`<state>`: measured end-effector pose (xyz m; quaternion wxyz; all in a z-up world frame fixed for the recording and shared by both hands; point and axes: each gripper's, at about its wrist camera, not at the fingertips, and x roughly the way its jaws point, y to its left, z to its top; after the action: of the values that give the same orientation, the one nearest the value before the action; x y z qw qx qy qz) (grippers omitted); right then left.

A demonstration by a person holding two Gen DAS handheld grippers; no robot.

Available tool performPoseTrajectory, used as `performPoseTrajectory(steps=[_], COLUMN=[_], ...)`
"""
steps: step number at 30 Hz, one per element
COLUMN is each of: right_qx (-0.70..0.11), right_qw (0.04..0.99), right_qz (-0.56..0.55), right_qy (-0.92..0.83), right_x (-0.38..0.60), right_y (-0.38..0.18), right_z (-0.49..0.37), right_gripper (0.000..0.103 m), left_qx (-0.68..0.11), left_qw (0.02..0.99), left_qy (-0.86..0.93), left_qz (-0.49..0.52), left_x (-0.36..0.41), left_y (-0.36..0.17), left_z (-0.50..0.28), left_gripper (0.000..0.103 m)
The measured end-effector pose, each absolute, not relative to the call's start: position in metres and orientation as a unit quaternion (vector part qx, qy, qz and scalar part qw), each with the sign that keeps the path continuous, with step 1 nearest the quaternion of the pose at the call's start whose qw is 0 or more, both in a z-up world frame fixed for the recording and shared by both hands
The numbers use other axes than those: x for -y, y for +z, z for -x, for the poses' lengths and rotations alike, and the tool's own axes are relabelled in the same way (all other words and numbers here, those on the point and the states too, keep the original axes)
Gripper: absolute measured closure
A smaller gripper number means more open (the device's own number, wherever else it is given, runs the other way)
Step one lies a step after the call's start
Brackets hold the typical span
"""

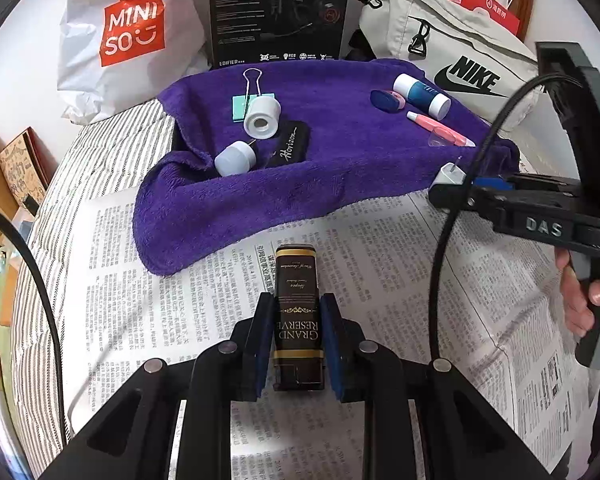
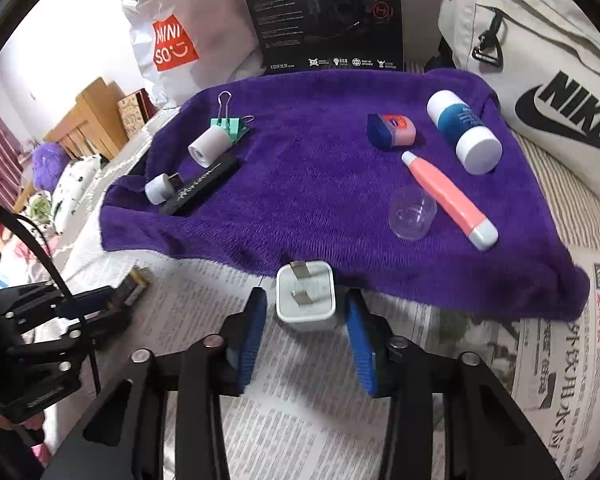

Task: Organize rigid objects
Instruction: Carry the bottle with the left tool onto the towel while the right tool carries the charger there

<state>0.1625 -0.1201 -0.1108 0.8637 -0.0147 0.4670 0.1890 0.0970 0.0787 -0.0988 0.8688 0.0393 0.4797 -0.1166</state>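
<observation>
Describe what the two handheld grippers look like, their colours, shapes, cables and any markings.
Both are black plastic tools with angular linkage arms, round silver pivot pins and blue ribbed pads on the fingers. The right gripper carries raised DAS lettering, a curved dark grey trigger handle and a black cable. The left gripper matches, with its own black cable.

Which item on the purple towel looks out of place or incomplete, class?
The clear plastic cap lies loose on the purple towel, beside the pink pen-shaped tube rather than on anything. Everything else lies scattered but intact; nothing looks spilled.
</observation>
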Motion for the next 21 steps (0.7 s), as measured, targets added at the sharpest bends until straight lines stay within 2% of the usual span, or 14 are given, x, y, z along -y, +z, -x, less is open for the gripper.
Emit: performPoseTrajectory(steps=[1, 13, 21], right_qx=[-0.466, -0.461, -0.47], right_qw=[0.864, 0.866, 0.864], right_qz=[0.021, 0.058, 0.037], right_qy=[0.188, 0.182, 0.179], right_x=[0.119, 0.11, 0.135], right_y=[-0.111, -0.111, -0.1], right_z=[-0.163, -0.159, -0.145], right_gripper=[0.075, 0.076, 0.076], left_qx=[-0.479, -0.473, -0.473], left_qw=[0.869, 0.873, 0.872], left_qy=[-0.117, -0.113, -0.122], left_qz=[-0.04, -0.04, -0.019], left_x=[-0.079, -0.077, -0.086], left_y=[-0.099, -0.099, -0.096], left_z=[-0.096, -0.095, -0.093], left_gripper=[0.08, 0.08, 0.08])
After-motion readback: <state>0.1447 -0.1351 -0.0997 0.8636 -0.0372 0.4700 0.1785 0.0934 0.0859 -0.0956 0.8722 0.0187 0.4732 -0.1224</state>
